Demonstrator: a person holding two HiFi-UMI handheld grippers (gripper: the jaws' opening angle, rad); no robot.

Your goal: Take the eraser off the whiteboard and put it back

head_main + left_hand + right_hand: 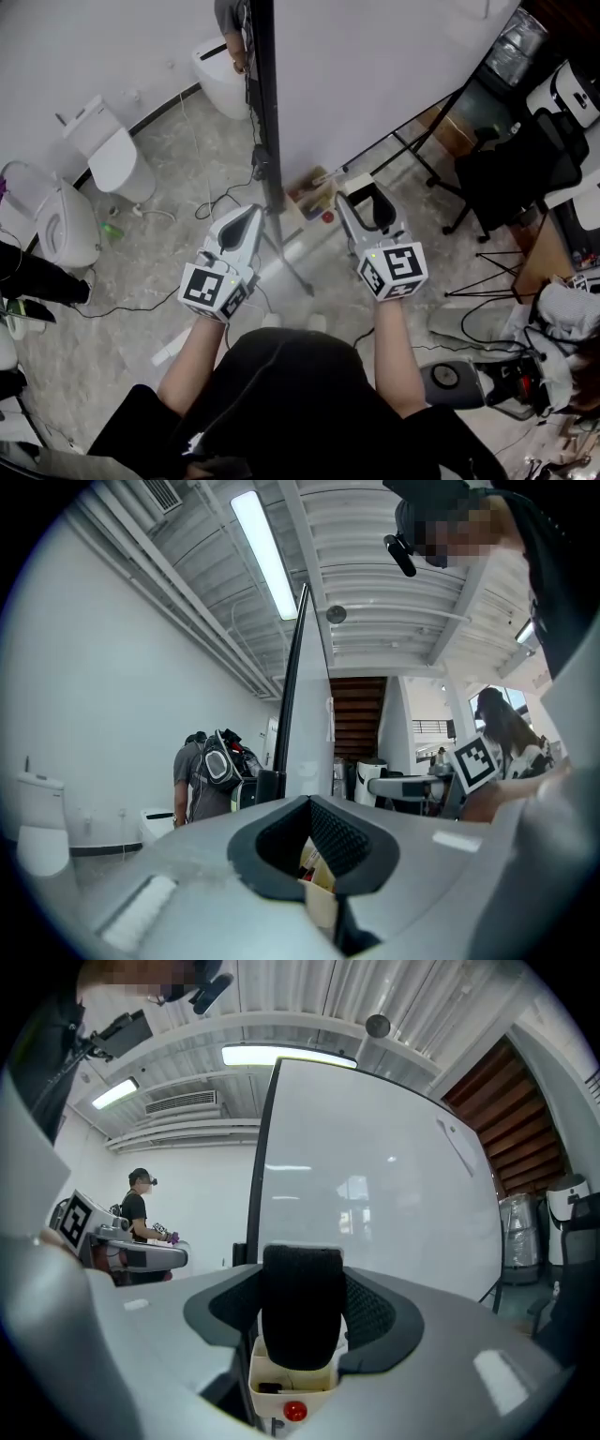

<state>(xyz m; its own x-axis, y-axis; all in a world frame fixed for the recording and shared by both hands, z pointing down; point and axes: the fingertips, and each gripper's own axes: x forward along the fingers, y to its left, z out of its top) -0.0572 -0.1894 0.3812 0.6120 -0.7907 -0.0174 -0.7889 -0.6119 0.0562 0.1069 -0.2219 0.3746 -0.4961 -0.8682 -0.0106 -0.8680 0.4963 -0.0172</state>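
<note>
The eraser (301,1305), a black felt block with a white back, stands upright between the jaws of my right gripper (302,1312), and the pads press on its sides. From the head view, the same right gripper (371,208) points level at the lower edge of the whiteboard (375,66) with the eraser (381,210) in it. The board's white face (384,1166) fills the right gripper view just ahead. My left gripper (249,221) hangs to the left of the board's black edge post (262,94), its tips together and nothing in them. The left gripper view shows the whiteboard (309,724) edge-on.
A small box of pens (313,194) sits by the board's foot, and also shows under the eraser (286,1393). White toilets (111,152) stand on the floor at left. A black chair (525,169) and clutter are at right. A person with a backpack (204,771) stands beyond the board.
</note>
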